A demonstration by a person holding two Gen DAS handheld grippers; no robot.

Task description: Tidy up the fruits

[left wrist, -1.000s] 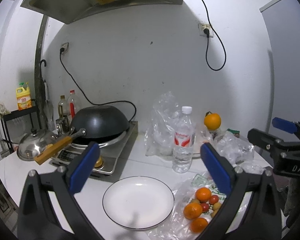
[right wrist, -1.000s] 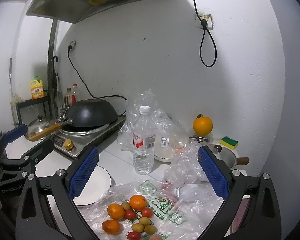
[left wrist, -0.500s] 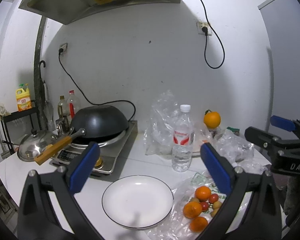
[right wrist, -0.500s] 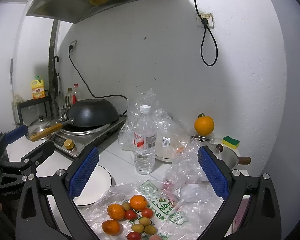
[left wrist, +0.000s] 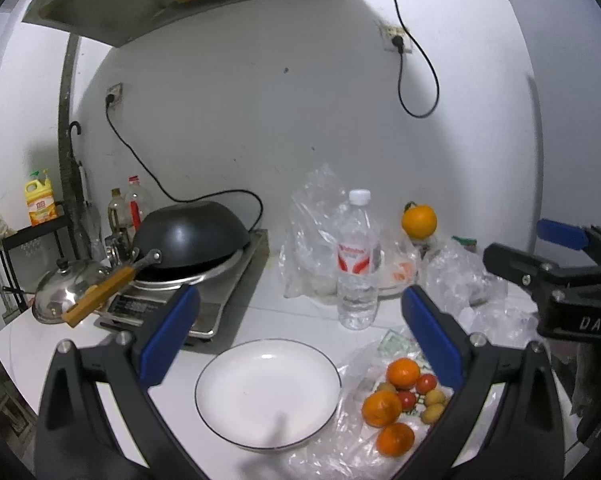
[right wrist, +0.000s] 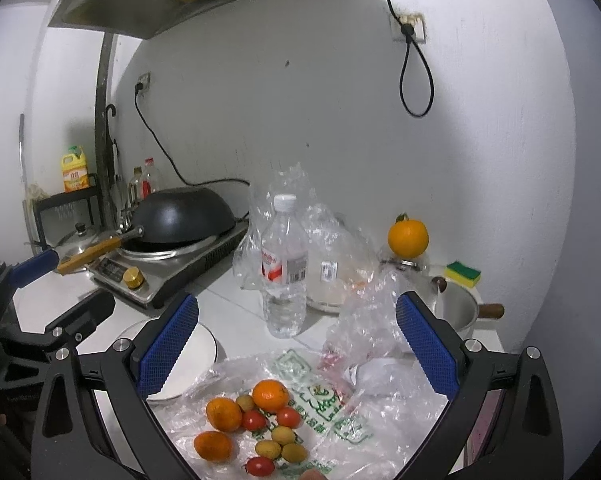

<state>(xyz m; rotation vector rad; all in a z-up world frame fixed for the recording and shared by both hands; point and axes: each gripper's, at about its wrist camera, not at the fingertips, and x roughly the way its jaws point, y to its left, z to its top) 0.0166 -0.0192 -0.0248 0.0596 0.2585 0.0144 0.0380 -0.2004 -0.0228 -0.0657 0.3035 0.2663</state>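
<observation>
Orange mandarins and small fruit: three round orange mandarins (right wrist: 270, 395), red cherry tomatoes (right wrist: 287, 417) and yellowish round fruits (right wrist: 267, 448) lie heaped on the crinkled clear plastic bag (right wrist: 320, 400).
Plate: round white black-rimmed plate (left wrist: 268, 394), bare, just left of the bag.
Left gripper (left wrist: 300, 332): blue pads wide apart, nothing held, hovering over the plate.
Right gripper (right wrist: 298, 344): likewise spread, above the fruit.
Progress: none sorted (judged); every piece remains to be moved.
Background: clear water bottle (right wrist: 284, 268), black wok (left wrist: 190, 236).
</observation>
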